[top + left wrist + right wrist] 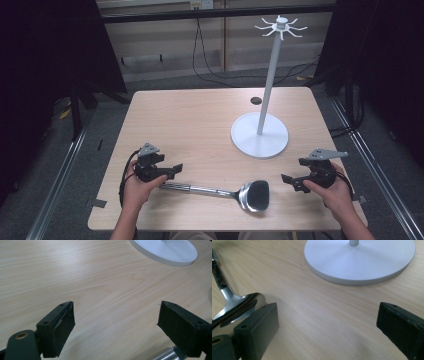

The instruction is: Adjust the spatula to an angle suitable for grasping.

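Note:
A shiny metal ladle (pixel 225 191) lies flat on the wooden table (pixel 200 120) near the front edge, bowl to the right. My left gripper (pixel 172 169) hovers open just above the handle's left end; the handle tip (pixel 163 354) peeks in by its right jaw. My right gripper (pixel 290 181) stands open to the right of the bowl (pixel 235 307), which lies just past its left jaw. Nothing sits between either pair of jaws. A white stand (pixel 260 134) with a tall pole and hooks on top rises behind the ladle.
The stand's round white base (pixel 359 261) lies close ahead of both grippers (pixel 166 251). A small dark disc (pixel 256 100) sits near the table's far edge. Bare wood spreads to the left and middle.

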Tool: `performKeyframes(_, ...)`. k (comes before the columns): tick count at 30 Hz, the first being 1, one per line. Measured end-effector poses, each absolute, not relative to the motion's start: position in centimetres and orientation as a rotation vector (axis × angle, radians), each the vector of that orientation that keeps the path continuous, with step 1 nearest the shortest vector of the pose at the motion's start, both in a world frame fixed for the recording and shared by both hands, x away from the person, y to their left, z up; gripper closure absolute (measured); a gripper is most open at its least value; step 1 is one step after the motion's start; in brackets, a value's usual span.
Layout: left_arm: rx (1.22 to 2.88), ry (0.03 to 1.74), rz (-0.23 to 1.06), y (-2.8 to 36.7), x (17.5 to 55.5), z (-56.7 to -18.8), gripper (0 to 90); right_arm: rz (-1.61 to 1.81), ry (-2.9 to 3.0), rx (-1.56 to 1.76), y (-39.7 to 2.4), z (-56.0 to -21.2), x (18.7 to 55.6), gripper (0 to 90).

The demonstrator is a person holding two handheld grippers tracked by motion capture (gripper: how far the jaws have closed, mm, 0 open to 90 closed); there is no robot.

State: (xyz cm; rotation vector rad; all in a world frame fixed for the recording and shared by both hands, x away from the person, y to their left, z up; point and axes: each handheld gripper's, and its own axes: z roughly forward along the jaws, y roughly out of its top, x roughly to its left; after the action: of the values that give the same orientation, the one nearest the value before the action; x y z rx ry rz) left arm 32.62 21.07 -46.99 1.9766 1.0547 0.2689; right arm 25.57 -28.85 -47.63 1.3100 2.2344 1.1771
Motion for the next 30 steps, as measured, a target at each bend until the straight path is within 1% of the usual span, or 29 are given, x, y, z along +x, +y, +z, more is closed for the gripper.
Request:
performKeyframes(13, 2.003, 1.051, 0.25, 21.9, 31.4, -47.1, 15.1, 1.207, 2.255, 1.284, -27.7, -47.3, 26.8, 3.6)
performKeyframes(19, 2.01, 1.066, 0.247, 23.0, 30.6, -47.1, 20.1, 1.231, 2.273, 1.267, -26.9, -47.2, 27.5, 3.6)
performKeyframes(23, 2.037, 1.078, 0.261, 23.5, 30.0, -47.0, 30.4, 1.249, 2.281, 1.246, -26.3, -47.1, 27.7, 3.6)
performKeyframes(28, 2.089, 1.081, 0.262, 23.7, 29.6, -47.0, 49.2, 1.242, 2.313, 1.183, -25.5, -46.9, 27.7, 3.6)
performKeyframes(30, 2.106, 1.086, 0.247, 23.8, 29.5, -47.0, 58.4, 1.252, 2.318, 1.178, -25.4, -46.8, 27.7, 3.6)
